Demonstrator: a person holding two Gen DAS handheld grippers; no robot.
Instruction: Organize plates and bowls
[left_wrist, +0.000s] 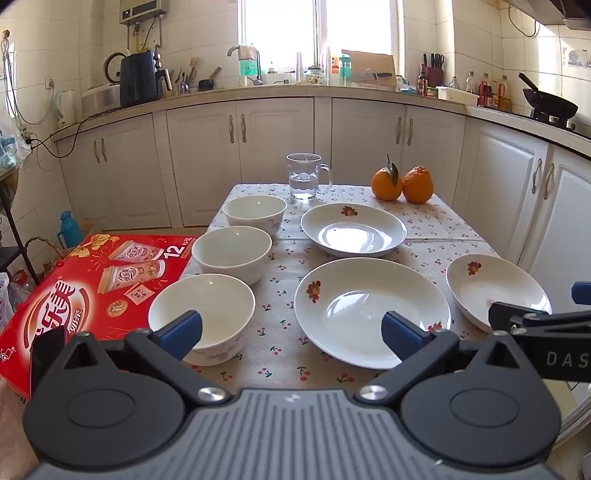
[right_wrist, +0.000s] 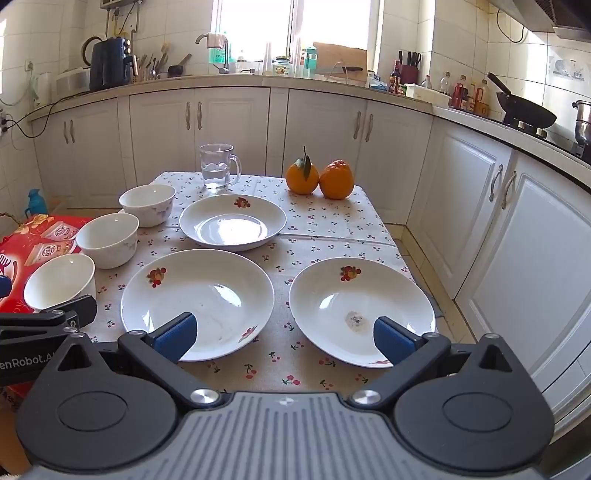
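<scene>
The three plates (right_wrist: 197, 295) look like glazed white ceramic, glossy enough to throw back the window light, each with a printed red flower. The right-hand plate (right_wrist: 360, 310) has a dull, grainy smudge in its well. The three bowls (left_wrist: 232, 251) have the same smooth shiny glaze. Under them the counter (right_wrist: 306, 225) wears a matt woven cloth with a small cherry print, creased across the middle. The mug (left_wrist: 304, 177) is clear glass. The two oranges (left_wrist: 402, 182) have pebbly, dimpled peel. The red box (left_wrist: 74, 291) is glossy printed cardboard. Each tool (left_wrist: 291, 334) is matt black plastic with blue pads (left_wrist: 183, 328) and bright metal screws.
</scene>
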